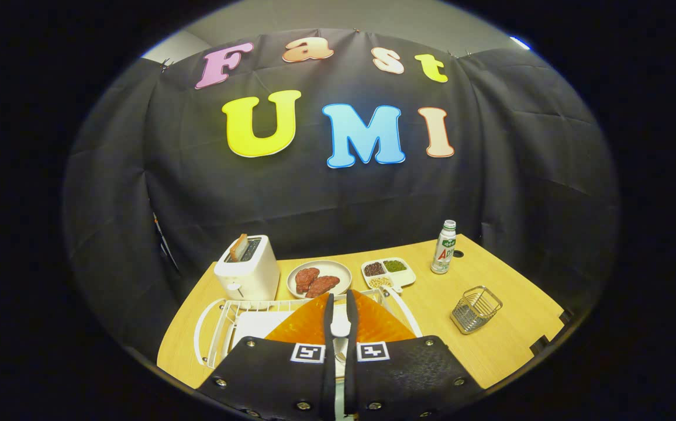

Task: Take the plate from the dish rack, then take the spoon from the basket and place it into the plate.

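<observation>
1. Table [507, 327]: holds everything.
2. Dish rack [221, 318], 9 o'clock of the fingers.
3. Plate [373, 324], orange, under the fingers: set out to receive.
4. Basket [476, 309], 3 o'clock.
5. Gripper [340, 304]: nearly closed, pinching the spoon [340, 326] upright, likely for lowering.

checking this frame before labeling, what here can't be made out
- Spoon: a pale piece sits between the nearly closed fingers of the gripper; the rest is hidden by the gripper body.
- Orange plate: its near part is covered by the gripper.
- Dish rack: contents partly hidden.
- Wire basket: too small to see inside.
</observation>
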Demonstrator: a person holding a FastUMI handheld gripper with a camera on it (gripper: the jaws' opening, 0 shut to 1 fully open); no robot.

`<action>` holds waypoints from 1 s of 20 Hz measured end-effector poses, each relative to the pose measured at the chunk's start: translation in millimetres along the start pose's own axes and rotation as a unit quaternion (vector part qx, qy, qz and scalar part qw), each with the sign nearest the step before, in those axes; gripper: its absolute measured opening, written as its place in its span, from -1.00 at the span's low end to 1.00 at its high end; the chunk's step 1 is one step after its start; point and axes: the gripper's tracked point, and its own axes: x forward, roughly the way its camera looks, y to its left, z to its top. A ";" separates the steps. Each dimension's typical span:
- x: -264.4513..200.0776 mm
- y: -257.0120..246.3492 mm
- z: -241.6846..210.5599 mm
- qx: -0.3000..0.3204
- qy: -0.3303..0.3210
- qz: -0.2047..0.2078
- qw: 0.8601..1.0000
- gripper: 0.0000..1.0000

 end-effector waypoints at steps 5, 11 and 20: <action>-24.9 9.1 -31.5 -0.029 0.020 0.015 0.999 -0.88; -38.1 8.7 -70.7 -0.031 0.050 0.029 0.998 -0.88; -35.5 7.1 -124.6 -0.013 0.096 0.045 0.994 -0.89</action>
